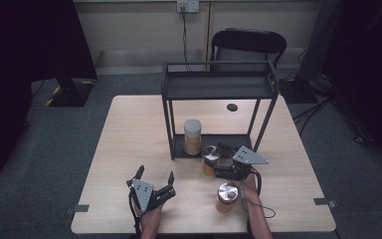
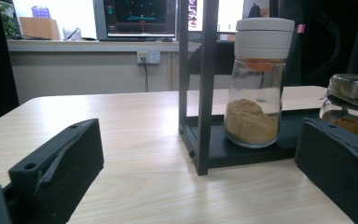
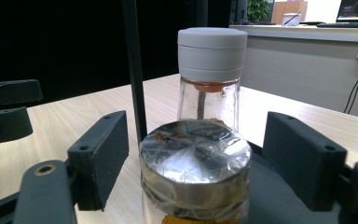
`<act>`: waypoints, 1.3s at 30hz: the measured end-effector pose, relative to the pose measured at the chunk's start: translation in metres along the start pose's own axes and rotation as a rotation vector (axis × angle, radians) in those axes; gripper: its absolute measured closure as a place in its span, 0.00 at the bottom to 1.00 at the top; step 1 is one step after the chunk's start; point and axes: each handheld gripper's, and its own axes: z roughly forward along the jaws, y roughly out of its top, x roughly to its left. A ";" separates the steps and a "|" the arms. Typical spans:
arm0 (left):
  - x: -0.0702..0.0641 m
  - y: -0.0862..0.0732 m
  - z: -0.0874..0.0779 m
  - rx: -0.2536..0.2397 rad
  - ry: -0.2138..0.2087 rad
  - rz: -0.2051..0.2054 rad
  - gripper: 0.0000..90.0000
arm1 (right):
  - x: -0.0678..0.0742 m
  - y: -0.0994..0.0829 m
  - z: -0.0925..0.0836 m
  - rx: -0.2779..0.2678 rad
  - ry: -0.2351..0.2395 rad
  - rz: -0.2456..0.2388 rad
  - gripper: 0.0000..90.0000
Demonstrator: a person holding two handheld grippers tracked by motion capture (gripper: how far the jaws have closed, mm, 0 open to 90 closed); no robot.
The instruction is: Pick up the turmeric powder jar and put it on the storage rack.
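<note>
- Setting: reads as a lab or test room inside an office-type building, not a home.
- Single light-wood counter [image 1: 144, 149] standing alone on grey carpet [image 1: 40, 164], with tape marks [image 1: 81, 208] at its near corners.
- Dark curtains [image 1: 25, 40] hang at both sides; a black stand base with yellow-black hazard tape [image 1: 69, 92] sits on the floor to the left.
- Wall socket [image 1: 188, 6] with a cable running down; more cables [image 1: 323, 107] trail over the floor at right.
- A black chair [image 1: 248, 42] stands behind the counter.
- Left gripper view: a sill with monitors [image 2: 140, 16] showing plots, probably recording stations; screens too small to read.
</note>
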 end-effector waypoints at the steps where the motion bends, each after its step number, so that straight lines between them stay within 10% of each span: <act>1: 0.000 0.000 0.000 0.000 0.000 -0.001 0.01 | -0.001 -0.001 0.000 0.001 0.003 0.001 0.26; 39: 0.000 0.000 0.000 0.002 -0.001 -0.001 0.01 | -0.008 -0.007 0.004 0.047 0.034 -0.004 0.32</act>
